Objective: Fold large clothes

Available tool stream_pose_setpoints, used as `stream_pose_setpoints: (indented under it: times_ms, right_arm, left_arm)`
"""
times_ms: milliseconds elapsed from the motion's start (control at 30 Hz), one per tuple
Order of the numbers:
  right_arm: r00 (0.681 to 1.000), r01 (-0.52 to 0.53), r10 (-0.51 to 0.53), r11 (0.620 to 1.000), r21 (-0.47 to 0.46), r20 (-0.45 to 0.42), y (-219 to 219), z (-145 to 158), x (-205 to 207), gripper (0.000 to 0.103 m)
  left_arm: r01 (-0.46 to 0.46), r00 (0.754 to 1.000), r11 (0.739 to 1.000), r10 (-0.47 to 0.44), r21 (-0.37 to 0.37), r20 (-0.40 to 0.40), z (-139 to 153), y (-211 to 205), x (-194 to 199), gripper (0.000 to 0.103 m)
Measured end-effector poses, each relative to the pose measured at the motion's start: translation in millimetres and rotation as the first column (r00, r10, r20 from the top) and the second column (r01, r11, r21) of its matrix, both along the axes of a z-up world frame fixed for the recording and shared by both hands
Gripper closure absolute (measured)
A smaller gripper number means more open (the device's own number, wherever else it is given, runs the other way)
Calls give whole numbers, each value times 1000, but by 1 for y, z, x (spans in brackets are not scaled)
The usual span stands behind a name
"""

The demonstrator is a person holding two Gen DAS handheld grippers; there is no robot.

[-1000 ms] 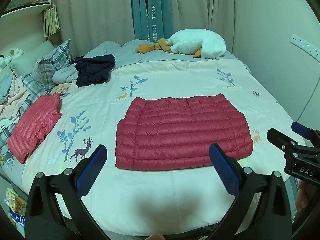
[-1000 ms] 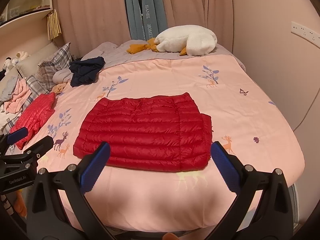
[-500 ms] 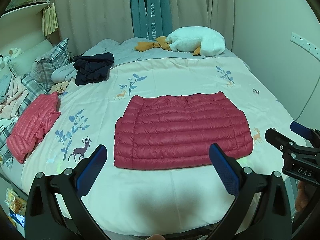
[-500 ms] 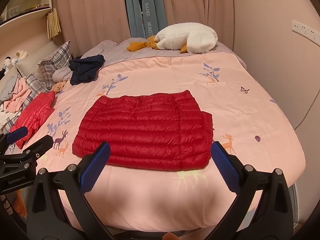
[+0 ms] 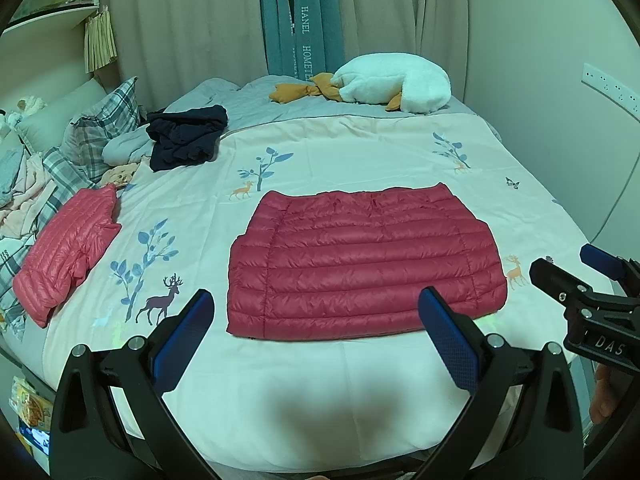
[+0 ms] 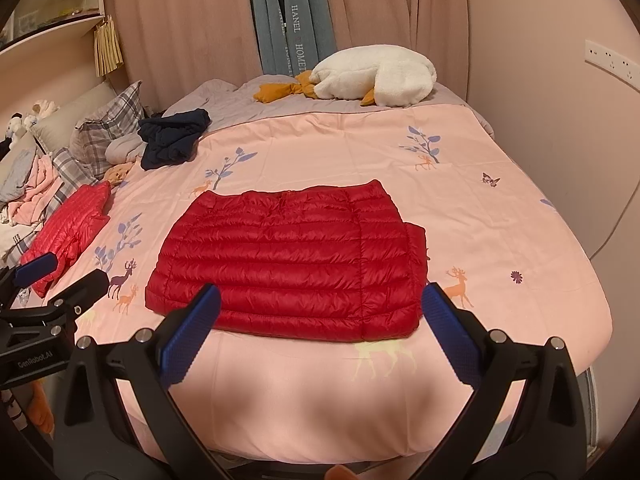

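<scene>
Red quilted puffer jacket (image 5: 362,264) lies folded flat mid-bed on the pale printed duvet (image 5: 360,152), its near hem at your 12 o'clock. Your left gripper (image 5: 316,330) and right gripper (image 6: 320,330) both hover wide open and empty. Bare duvet rings the jacket; a second folded pink-red puffer (image 5: 64,252) sits well apart at 10 o'clock.

A bed (image 5: 360,152) with a pale deer-and-plant print cover filled the room. Beige curtains (image 5: 192,20) with a teal lettered panel (image 5: 304,20) hung at the far wall. A shelf (image 6: 52,20) stood far left, a socket strip (image 5: 608,88) on the right wall.
</scene>
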State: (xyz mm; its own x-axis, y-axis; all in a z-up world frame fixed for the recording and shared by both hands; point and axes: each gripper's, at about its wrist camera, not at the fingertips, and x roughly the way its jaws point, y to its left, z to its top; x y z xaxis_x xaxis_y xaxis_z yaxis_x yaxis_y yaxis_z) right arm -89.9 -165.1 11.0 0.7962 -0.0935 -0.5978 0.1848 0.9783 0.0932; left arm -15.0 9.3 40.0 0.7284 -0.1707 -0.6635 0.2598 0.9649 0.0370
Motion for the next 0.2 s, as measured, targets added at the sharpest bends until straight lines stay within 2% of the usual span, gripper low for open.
stream_pose_setpoints:
  times_ms: [200]
  right_arm:
    - [1000,0,0,1000,1,1,0,0,0,2]
  left_arm:
    - [-10,1000,1000,9,-4,-13,-1,3,4,1]
